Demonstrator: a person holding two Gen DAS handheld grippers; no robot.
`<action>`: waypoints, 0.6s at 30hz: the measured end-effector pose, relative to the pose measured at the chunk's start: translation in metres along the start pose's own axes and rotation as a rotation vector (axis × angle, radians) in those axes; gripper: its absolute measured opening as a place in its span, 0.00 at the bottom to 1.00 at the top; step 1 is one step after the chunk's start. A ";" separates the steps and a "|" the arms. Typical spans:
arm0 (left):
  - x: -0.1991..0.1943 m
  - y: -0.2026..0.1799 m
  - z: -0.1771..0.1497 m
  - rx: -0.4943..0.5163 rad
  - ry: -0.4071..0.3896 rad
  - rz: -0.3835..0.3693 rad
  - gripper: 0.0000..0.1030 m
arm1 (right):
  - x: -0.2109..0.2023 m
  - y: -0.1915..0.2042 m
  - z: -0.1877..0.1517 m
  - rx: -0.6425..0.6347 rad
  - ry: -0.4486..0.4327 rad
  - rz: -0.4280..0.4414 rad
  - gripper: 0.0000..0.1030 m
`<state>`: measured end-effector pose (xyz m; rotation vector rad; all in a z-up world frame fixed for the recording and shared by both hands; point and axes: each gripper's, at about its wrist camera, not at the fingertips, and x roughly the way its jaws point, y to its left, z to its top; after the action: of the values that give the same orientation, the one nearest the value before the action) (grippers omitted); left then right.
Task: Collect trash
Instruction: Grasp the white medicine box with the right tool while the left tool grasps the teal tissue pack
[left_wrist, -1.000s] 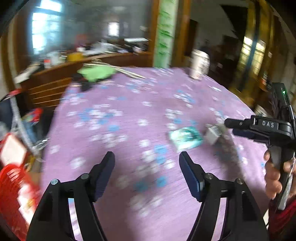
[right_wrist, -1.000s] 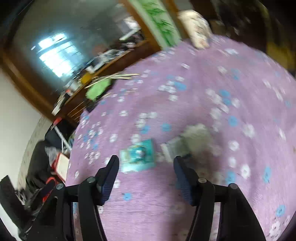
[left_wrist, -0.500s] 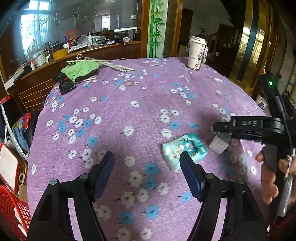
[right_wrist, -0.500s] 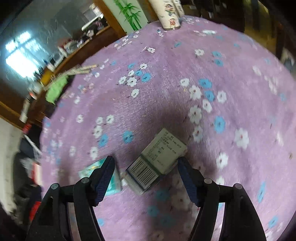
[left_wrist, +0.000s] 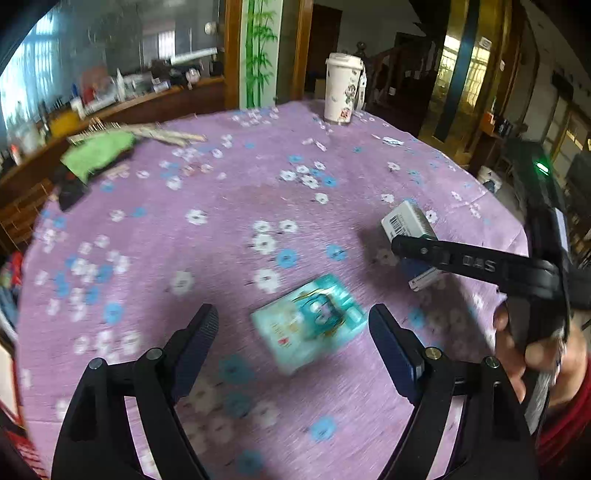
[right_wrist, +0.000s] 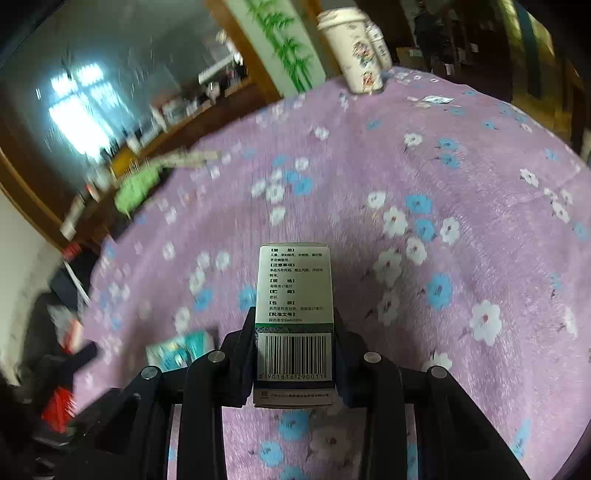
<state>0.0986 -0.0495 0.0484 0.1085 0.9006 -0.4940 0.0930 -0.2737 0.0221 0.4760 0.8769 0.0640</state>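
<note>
My right gripper (right_wrist: 295, 325) is shut on a white medicine box (right_wrist: 295, 295) with a barcode, held off the purple flowered tablecloth (right_wrist: 461, 184). The box (left_wrist: 404, 223) and the right gripper (left_wrist: 410, 245) also show at the right of the left wrist view. A teal tissue packet (left_wrist: 312, 321) lies flat on the cloth just ahead of and between the fingers of my open left gripper (left_wrist: 291, 328). The packet shows low at the left of the right wrist view (right_wrist: 179, 350).
A tall white patterned cup (left_wrist: 341, 92) stands at the table's far edge. A green cloth (left_wrist: 98, 151) and pale sticks (left_wrist: 162, 134) lie at the far left. A small scrap (left_wrist: 393, 140) lies near the cup. A wooden counter (left_wrist: 110, 110) with clutter runs behind.
My right gripper closed on the medicine box and lifted it off the cloth. My left gripper moved nearer to the teal packet, which now sits between its fingers.
</note>
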 end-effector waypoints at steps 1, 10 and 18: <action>0.008 0.001 0.004 -0.017 0.015 -0.012 0.80 | -0.001 -0.003 0.001 0.013 -0.008 0.009 0.36; 0.044 -0.004 -0.001 -0.017 0.130 -0.107 0.79 | -0.012 -0.019 0.010 0.078 -0.082 0.081 0.36; 0.039 -0.038 -0.013 0.117 0.128 -0.019 0.79 | -0.015 -0.017 0.011 0.071 -0.089 0.099 0.36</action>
<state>0.0926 -0.0934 0.0145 0.2403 0.9988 -0.5621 0.0897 -0.2970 0.0314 0.5840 0.7695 0.1016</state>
